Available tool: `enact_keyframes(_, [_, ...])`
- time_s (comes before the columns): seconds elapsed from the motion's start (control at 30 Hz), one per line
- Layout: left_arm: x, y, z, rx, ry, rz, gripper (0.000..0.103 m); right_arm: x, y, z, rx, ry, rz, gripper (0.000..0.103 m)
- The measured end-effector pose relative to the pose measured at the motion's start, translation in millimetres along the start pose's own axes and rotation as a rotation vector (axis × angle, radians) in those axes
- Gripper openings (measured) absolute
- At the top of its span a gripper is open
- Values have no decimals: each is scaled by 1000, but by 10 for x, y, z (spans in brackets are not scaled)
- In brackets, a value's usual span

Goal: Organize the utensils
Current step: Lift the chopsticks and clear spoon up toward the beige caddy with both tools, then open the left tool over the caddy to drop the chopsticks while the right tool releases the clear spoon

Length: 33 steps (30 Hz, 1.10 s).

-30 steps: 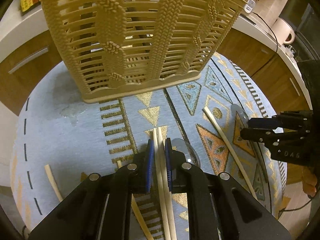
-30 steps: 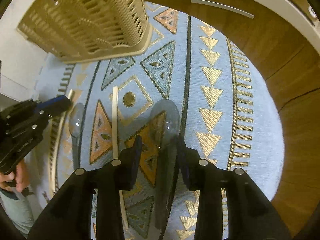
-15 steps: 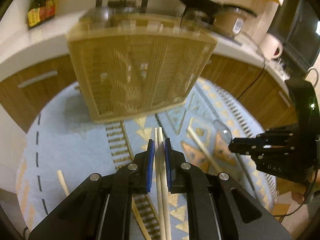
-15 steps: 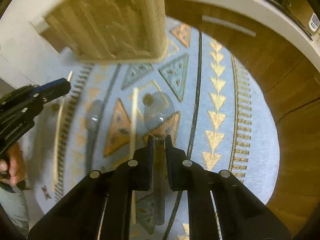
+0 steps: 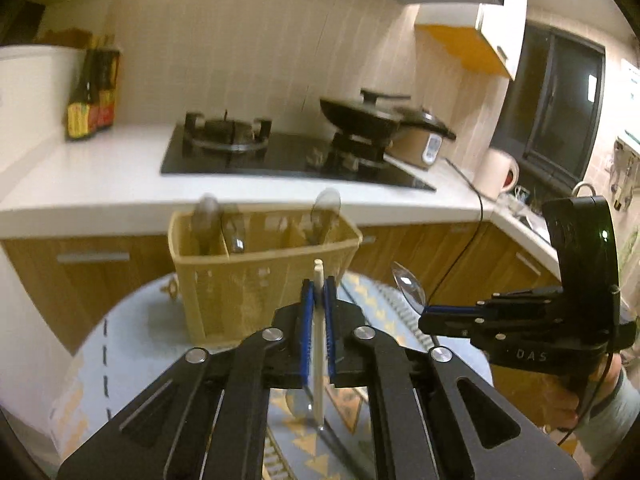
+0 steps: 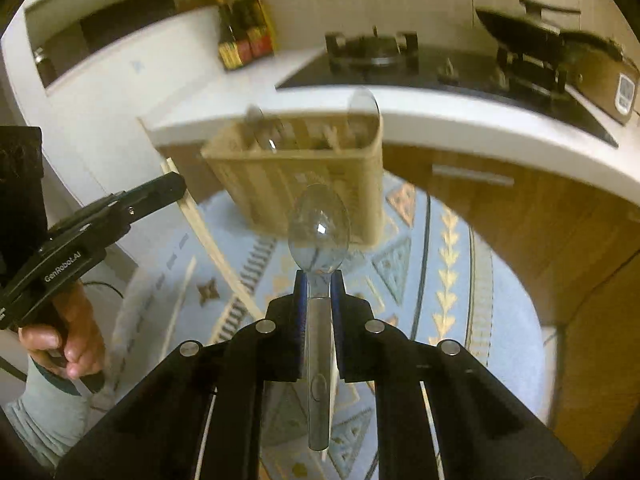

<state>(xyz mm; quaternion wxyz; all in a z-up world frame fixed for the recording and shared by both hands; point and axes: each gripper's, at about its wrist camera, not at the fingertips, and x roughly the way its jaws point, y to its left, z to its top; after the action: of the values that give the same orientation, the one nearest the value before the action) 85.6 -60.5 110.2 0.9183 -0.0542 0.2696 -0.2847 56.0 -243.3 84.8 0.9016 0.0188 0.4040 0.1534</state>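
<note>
My left gripper (image 5: 319,286) is shut on a pair of pale chopsticks (image 5: 318,344), held up off the table in front of the tan utensil basket (image 5: 256,280). My right gripper (image 6: 319,280) is shut on the handle of a clear plastic spoon (image 6: 319,228), also lifted and facing the basket (image 6: 304,176). The basket holds clear spoons (image 5: 208,216) standing in its compartments. In the left wrist view the right gripper (image 5: 428,314) and its spoon (image 5: 408,284) are at the right. In the right wrist view the left gripper (image 6: 176,186) with its chopsticks (image 6: 212,248) is at the left.
The round table has a blue patterned cloth (image 6: 448,264). More chopsticks (image 6: 180,296) and a clear spoon (image 5: 298,400) lie on the cloth. Behind are a white counter (image 5: 100,176), a gas hob (image 5: 240,148), a wok (image 5: 360,116), sauce bottles (image 5: 94,92) and wooden cabinets (image 6: 520,220).
Both grippers have lifted from the cloth and tilted up. The right gripper closed on the clear spoon and raised it; the left raised the chopsticks. The basket now sits lower in both views.
</note>
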Motion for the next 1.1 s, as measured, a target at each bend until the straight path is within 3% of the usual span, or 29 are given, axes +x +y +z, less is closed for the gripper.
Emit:
enact_keyframes(0.47, [-262, -91, 498, 31, -164, -13, 3, -217, 74, 366, -3, -196, 32, 10])
enact_keyframes(0.73, [-498, -196, 901, 97, -271, 9, 3, -344, 85, 845, -25, -333, 30, 10])
enact_keyframes(0.9, [-460, -129, 1089, 93, -317, 37, 2, -223, -1, 1128, -9, -414, 27, 10])
enact_keyframes(1.1, [-188, 5, 1172, 73, -313, 48, 2, 97, -100, 1277, -23, -503, -36, 10])
